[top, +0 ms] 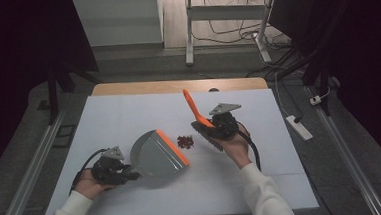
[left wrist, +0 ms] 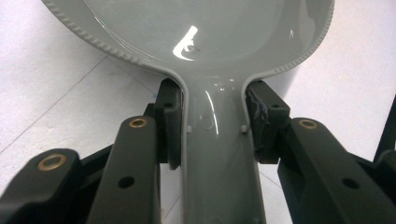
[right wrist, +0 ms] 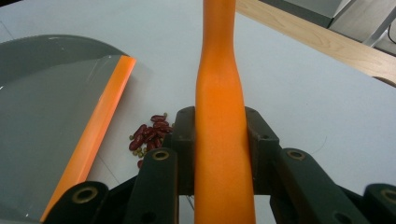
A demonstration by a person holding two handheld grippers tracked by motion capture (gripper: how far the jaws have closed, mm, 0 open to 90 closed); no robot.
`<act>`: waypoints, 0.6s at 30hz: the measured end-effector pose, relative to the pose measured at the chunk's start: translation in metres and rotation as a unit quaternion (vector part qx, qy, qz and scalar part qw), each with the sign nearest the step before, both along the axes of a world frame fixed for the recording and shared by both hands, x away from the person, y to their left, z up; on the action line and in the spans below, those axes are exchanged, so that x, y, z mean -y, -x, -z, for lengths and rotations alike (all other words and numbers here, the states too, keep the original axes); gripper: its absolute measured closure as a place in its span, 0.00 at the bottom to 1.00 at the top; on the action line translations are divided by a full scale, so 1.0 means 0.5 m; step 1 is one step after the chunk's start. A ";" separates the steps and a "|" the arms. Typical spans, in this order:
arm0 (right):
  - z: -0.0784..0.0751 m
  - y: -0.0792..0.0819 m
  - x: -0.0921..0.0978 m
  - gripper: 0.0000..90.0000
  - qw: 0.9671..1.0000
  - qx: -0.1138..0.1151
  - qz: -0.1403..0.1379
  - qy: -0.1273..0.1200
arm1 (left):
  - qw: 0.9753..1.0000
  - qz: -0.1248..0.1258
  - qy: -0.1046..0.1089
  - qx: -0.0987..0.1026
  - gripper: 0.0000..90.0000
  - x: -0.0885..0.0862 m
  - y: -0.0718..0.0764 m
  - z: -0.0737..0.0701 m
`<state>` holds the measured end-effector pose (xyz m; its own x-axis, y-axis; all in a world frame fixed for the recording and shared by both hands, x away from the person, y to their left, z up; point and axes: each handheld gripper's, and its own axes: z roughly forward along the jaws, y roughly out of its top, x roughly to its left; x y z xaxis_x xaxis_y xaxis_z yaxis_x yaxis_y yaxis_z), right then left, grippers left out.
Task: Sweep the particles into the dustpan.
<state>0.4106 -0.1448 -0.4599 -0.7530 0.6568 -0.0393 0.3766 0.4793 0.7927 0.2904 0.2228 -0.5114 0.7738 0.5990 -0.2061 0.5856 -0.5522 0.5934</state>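
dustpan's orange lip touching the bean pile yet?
Apart. The right gripper view shows bare white table between the dustpan's orange lip and the bean pile.

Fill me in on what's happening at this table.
A person is set to sweep up beans. The left gripper is shut on the handle of a grey dustpan, whose orange lip faces a small pile of red beans on the white table. The right gripper is shut on the orange brush, held just right of the beans. The beans lie outside the dustpan.
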 end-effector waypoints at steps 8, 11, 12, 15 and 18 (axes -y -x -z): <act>0.017 -0.013 -0.016 0.78 1.000 -0.002 -0.004 0.013 | 1.000 0.005 -0.002 -0.004 0.68 0.005 -0.003 0.004; 0.024 -0.018 -0.024 0.78 1.000 -0.002 -0.007 0.018 | 1.000 0.009 -0.005 -0.004 0.68 0.010 -0.004 0.005; 0.027 -0.020 -0.027 0.78 1.000 -0.003 -0.007 0.021 | 1.000 0.010 -0.006 -0.005 0.68 0.011 -0.004 0.006; 0.035 -0.030 -0.035 0.78 1.000 -0.005 -0.010 0.026 | 1.000 0.014 -0.009 -0.006 0.68 0.014 -0.004 0.008; 0.042 -0.040 -0.044 0.78 0.999 -0.009 -0.010 0.029 | 1.000 0.014 -0.009 -0.007 0.68 0.014 -0.005 0.009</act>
<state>0.4305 -0.1229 -0.4808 -0.7665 0.6390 -0.0638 0.3805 0.5320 0.7565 0.2929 0.2158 -0.5158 0.7877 0.5803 -0.2067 0.5775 -0.5787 0.5758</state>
